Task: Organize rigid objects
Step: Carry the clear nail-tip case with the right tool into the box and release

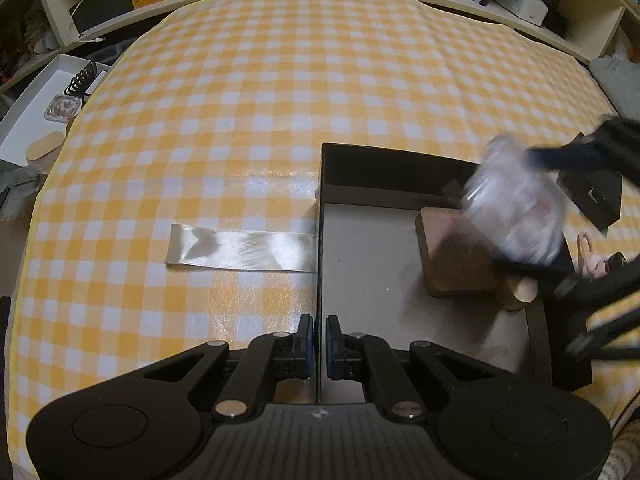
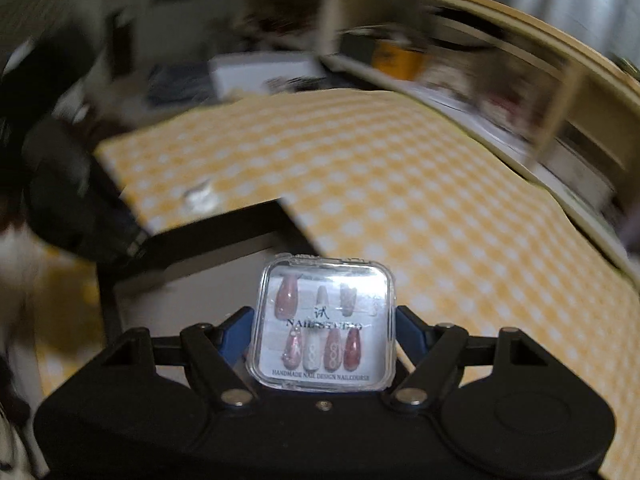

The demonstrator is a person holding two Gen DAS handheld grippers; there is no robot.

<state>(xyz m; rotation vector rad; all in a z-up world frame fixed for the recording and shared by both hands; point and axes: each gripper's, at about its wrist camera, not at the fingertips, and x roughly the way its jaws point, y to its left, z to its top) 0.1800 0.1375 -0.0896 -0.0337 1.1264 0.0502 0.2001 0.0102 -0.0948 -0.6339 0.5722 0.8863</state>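
From the left wrist we see our left tool (image 1: pixel 319 344) with its blue pads pressed on the left wall of the dark box (image 1: pixel 319 216), one pad outside the wall and one inside. The box sits toward the near right part of the surface (image 1: pixel 248 92), which is covered in a yellow checked cloth. A pale ribbon (image 1: pixel 240 254) runs from the box's left wall out across the cloth. Inside the box, near its right wall, lie a wooden block (image 1: pixel 452 256) and a small wooden cylinder (image 1: pixel 520 294), just beside each other. Above them, blurred, our right tool (image 1: pixel 532 208) carries the clear nail case (image 1: pixel 516 204).

From the right wrist, our right tool (image 2: pixel 322 334) pinches the clear nail case (image 2: pixel 322 324) by its two sides; the case shows rows of decorated false nails under its lid. It hangs over the box (image 2: pixel 208 240), whose grey floor lies just behind it. The rest is blurred.
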